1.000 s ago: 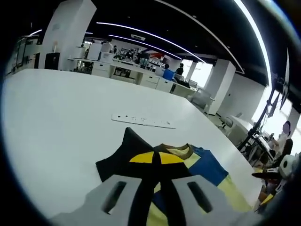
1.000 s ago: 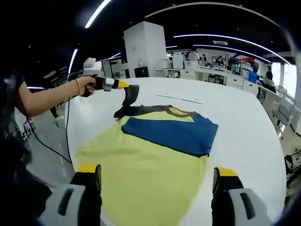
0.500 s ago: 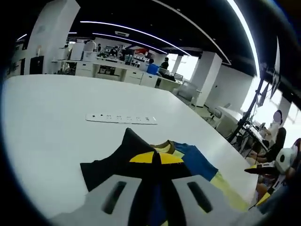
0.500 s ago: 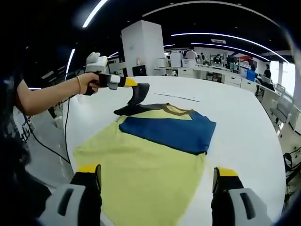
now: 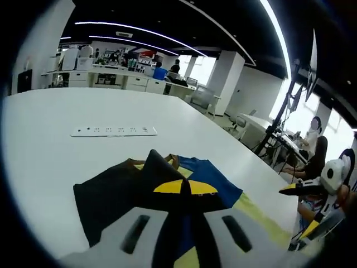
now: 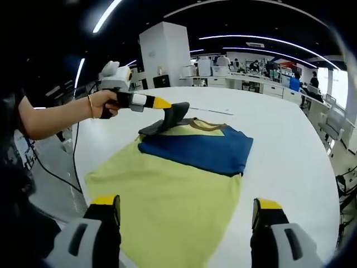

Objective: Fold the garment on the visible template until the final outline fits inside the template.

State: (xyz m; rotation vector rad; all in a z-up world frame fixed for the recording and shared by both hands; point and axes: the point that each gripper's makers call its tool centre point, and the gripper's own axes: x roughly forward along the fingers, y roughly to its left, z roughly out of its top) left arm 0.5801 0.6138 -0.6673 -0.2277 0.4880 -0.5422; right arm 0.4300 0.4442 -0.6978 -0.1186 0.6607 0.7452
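A yellow T-shirt [image 6: 167, 190] lies flat on the white table [image 6: 290, 145], with a blue sleeve [image 6: 195, 149] folded across its chest. My left gripper [image 6: 167, 105] is shut on the dark sleeve [image 6: 170, 118] and holds it lifted over the collar end of the shirt. In the left gripper view the dark sleeve [image 5: 120, 187] drapes from my left gripper [image 5: 185, 187], with the blue part [image 5: 215, 181] beyond it. My right gripper [image 6: 184, 209] hangs open above the shirt's lower hem, nothing between its fingers [image 6: 103, 215].
A white power strip [image 5: 113, 131] lies on the table past the shirt. A person's hand [image 6: 103, 103] and arm hold the left gripper. Office desks [image 5: 106, 75] and seated people line the far side. The table edge [image 6: 75, 167] drops off at the left.
My left gripper has carried the dark sleeve further inward over the shirt, toward the blue part. The right gripper stays open above the hem.
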